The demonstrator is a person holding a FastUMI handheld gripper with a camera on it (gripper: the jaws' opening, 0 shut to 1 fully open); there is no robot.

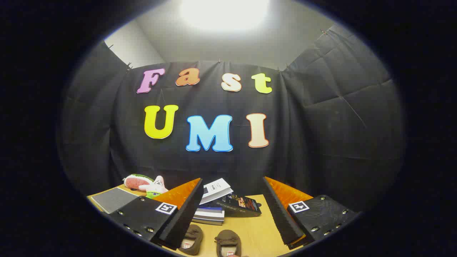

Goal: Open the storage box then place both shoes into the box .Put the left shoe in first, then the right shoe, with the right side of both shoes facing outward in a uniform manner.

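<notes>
Beyond the left finger, on the pale wooden worktop [250,228], lies a flat grey pad [112,198], and just behind it a soft toy shaped like a watermelon slice with a pink-and-white plush figure [144,184] leaning on it. The gripper [234,210] hovers above the worktop with its black-padded, orange-backed fingers [182,214] spread wide and nothing between the pads. Ahead of the gap, a little toward the left finger, sits a small stack of books and booklets [212,210] with a white leaflet on top, and beside it a dark printed carton [239,206]; whether either is the storage box I cannot tell, and no opened box is evident. Nearest, low between the fingers, stand two brown suede moccasin shoes [210,242], toes pointing away, one just beside the left finger and the other nearer the middle, slightly apart.

By my reading the task is at its very start: box not yet opened, both shoes untouched. The next move calls for finding the box's lid and lifting it, before lowering the wide fingers over the left shoe.
</notes>
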